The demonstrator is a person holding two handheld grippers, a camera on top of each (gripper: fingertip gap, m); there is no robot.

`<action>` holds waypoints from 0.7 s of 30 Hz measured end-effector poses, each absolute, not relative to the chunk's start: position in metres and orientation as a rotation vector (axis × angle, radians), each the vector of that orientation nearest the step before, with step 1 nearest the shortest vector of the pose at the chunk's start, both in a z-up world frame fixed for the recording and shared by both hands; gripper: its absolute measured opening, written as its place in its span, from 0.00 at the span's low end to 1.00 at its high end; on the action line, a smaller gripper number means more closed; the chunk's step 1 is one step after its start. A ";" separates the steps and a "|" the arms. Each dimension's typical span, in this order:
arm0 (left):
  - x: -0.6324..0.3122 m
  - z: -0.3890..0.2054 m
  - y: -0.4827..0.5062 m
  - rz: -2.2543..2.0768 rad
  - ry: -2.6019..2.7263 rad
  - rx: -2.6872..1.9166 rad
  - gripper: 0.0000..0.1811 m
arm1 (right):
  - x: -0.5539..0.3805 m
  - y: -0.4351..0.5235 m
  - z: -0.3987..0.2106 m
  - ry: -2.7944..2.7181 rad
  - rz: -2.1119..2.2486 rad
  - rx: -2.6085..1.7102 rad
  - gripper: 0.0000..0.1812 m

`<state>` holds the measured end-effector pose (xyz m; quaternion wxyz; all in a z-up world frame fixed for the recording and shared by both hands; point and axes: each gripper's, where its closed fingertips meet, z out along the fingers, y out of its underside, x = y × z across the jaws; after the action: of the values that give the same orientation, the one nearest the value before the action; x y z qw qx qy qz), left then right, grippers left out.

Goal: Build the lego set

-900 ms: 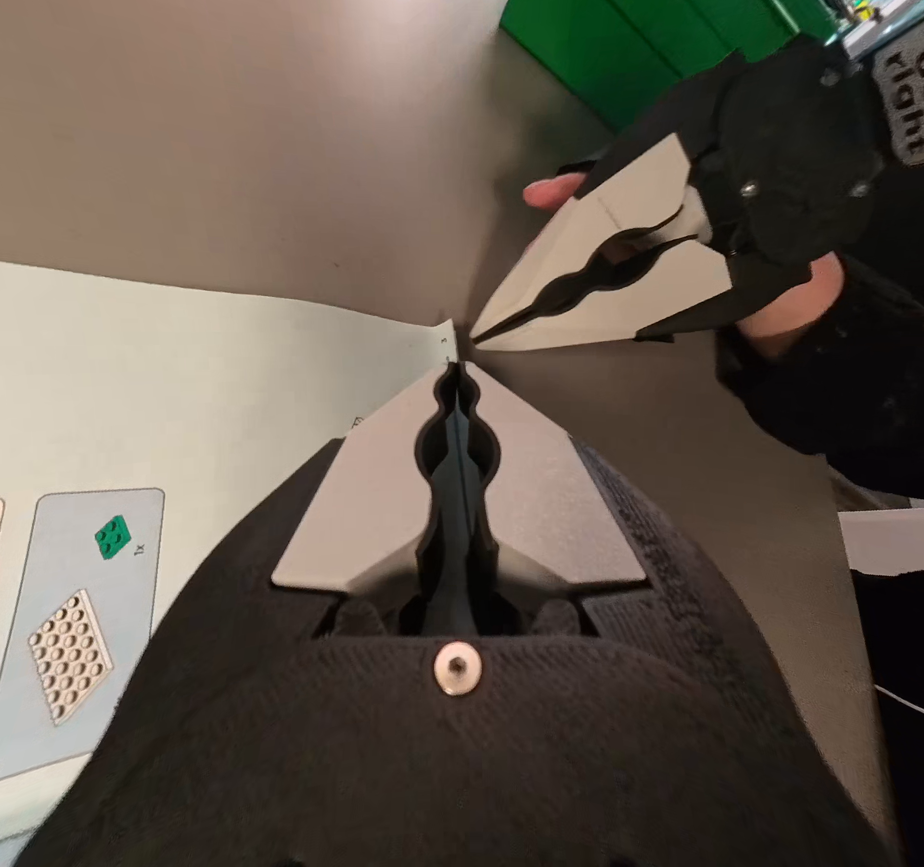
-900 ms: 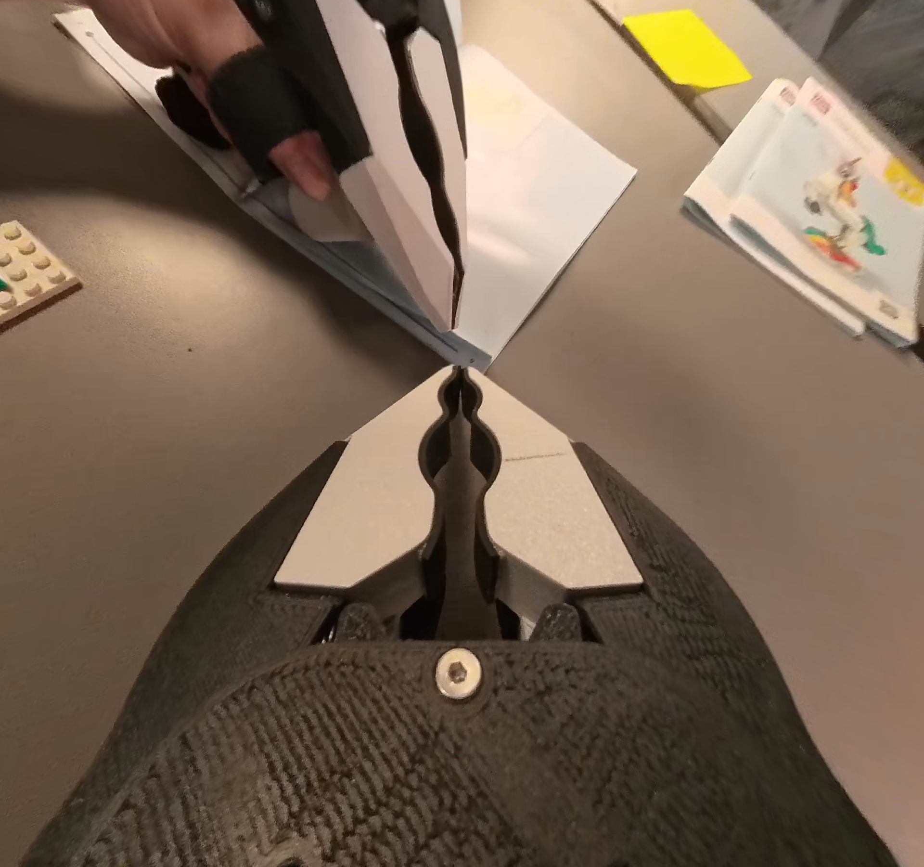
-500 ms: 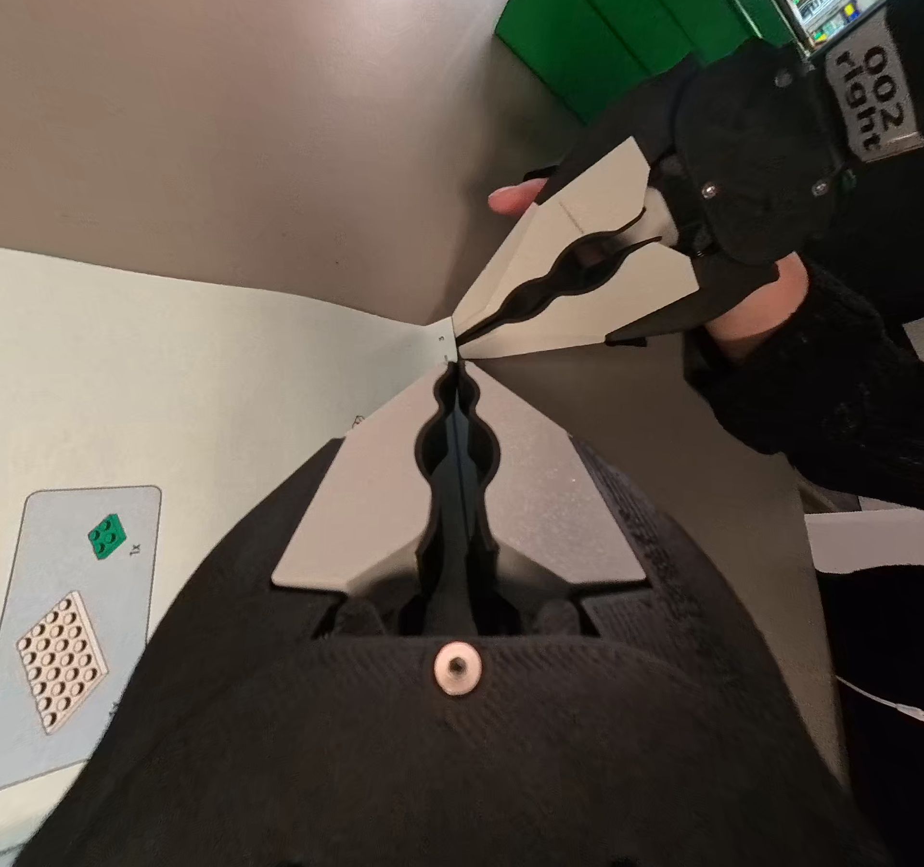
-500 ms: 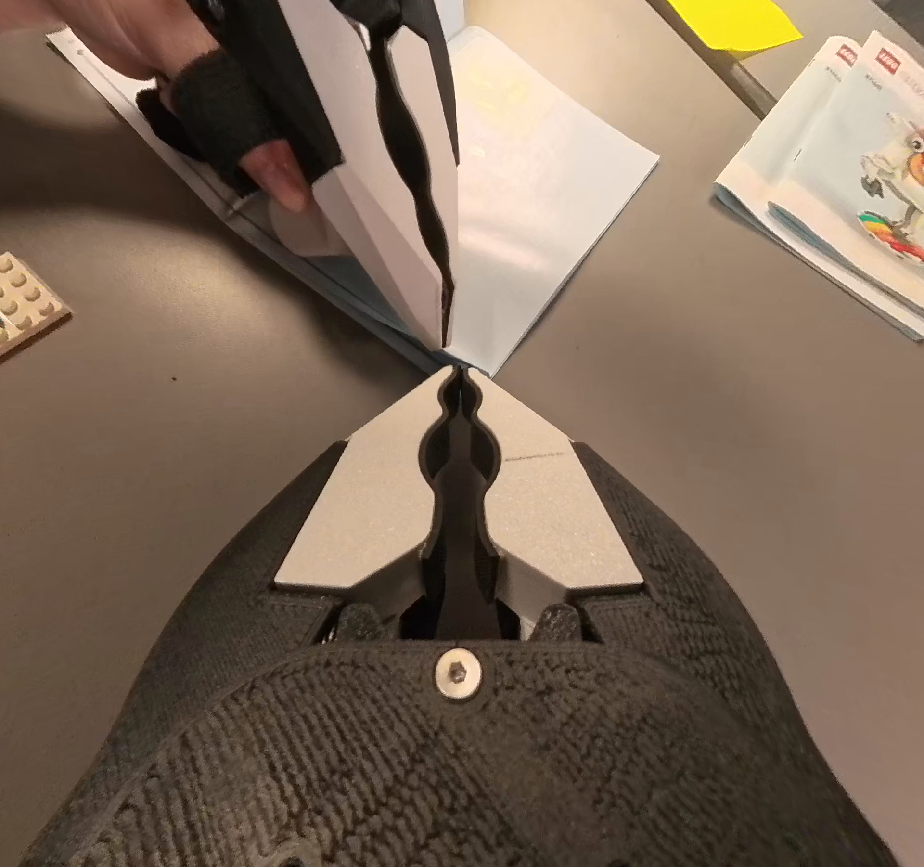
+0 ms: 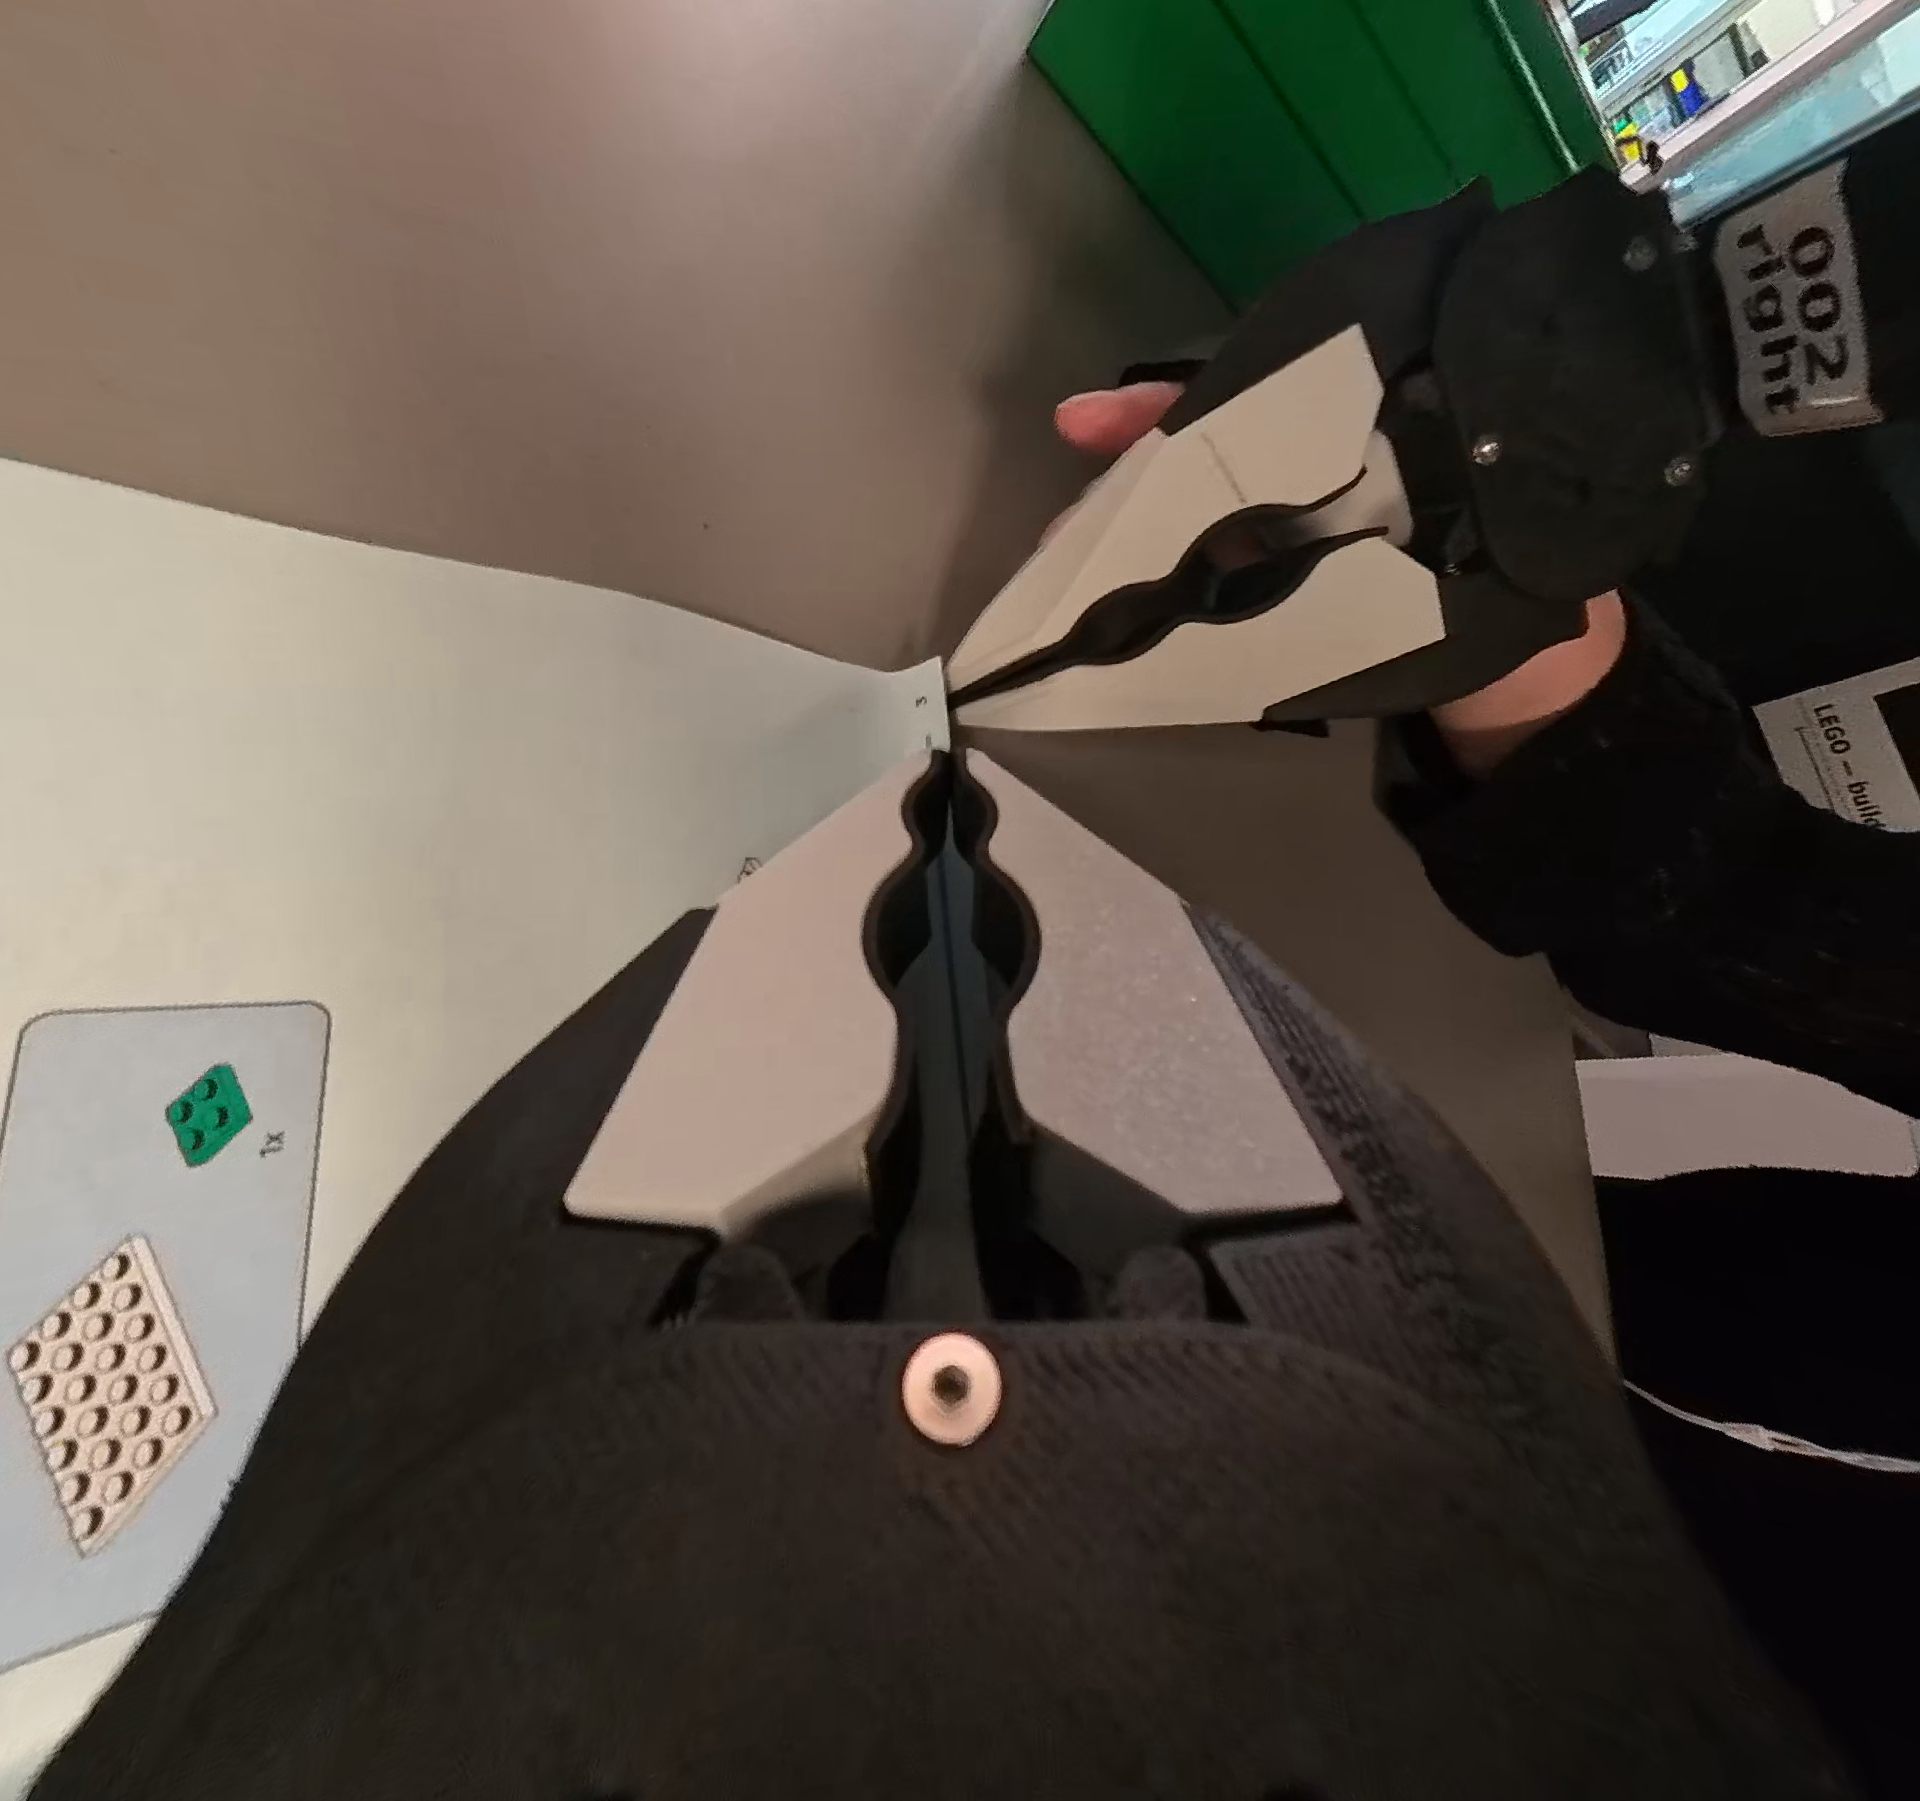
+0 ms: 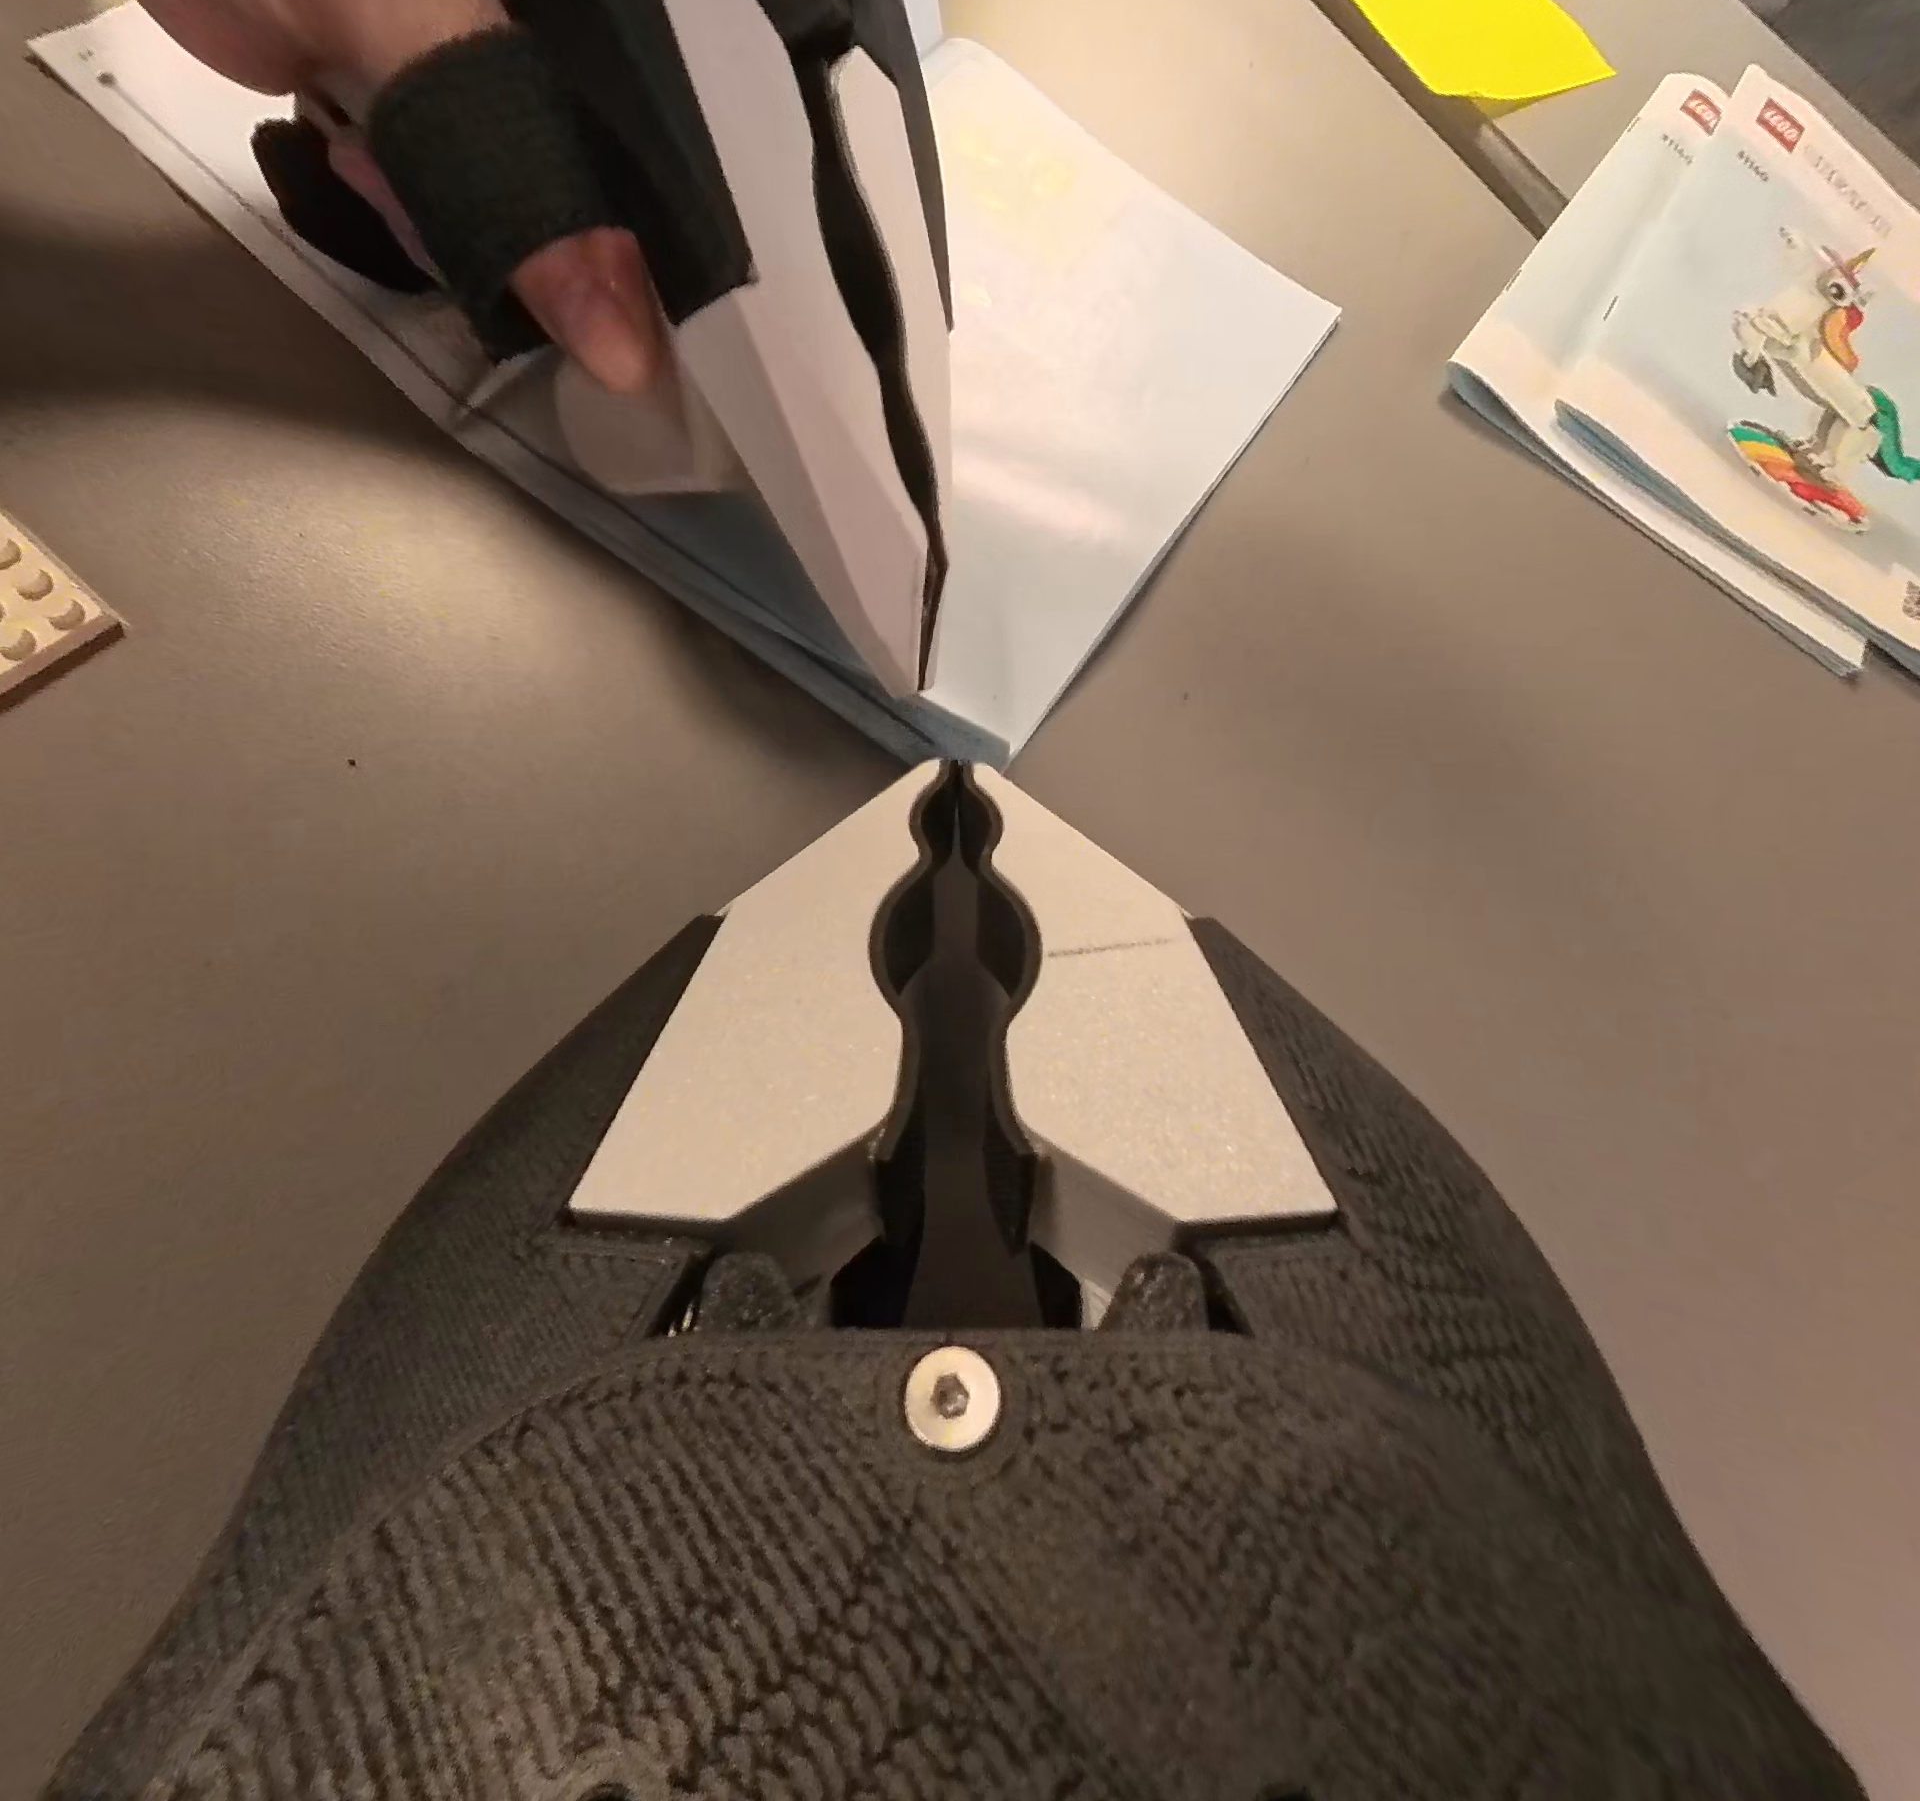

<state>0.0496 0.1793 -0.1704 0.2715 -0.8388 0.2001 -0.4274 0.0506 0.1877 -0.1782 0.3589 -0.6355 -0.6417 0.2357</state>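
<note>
An open instruction booklet (image 6: 1091, 380) lies on the grey table; it also shows in the left wrist view (image 5: 416, 764), with a printed green brick and tan plate on its page. My left gripper (image 5: 945, 762) is shut and points down onto the booklet's near corner; it also shows in the right wrist view (image 6: 927, 676). My right gripper (image 6: 954, 769) is shut, its tips against that same corner; it also shows in the left wrist view (image 5: 951, 707). I cannot tell whether either pinches a page. A tan studded plate (image 6: 42, 598) lies at the left edge.
Two more booklets (image 6: 1714, 380) lie at the right and a yellow note (image 6: 1455, 16) at the far right. A green cabinet (image 5: 1299, 58) stands past the table edge. A white sheet (image 5: 1849, 743) lies beside the person's dark sleeve (image 5: 1662, 868). Left and right tips are no more than a few centimetres apart. The tan studded plate (image 6: 42, 598) is about equally far from each gripper, around 15 centimetres.
My right gripper has moved in until its tips meet the booklet's corner. My left gripper stays shut on the same corner.
</note>
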 end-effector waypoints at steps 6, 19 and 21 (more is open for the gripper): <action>0.050 -0.171 0.179 -1.163 0.537 -2.264 0.00 | 0.056 0.190 -0.174 -1.620 0.603 -1.628 0.00; 0.051 -0.170 0.177 -1.198 0.553 -2.264 0.00 | 0.058 0.188 -0.170 -1.606 0.647 -1.624 0.01; 0.051 -0.170 0.177 -1.209 0.549 -2.265 0.00 | 0.058 0.187 -0.172 -1.618 0.636 -1.623 0.02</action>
<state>0.0508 0.1768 -0.1698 0.2551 -0.8342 0.2021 -0.4452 0.0577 0.1874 -0.1719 0.3723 -0.6333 -0.6314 0.2483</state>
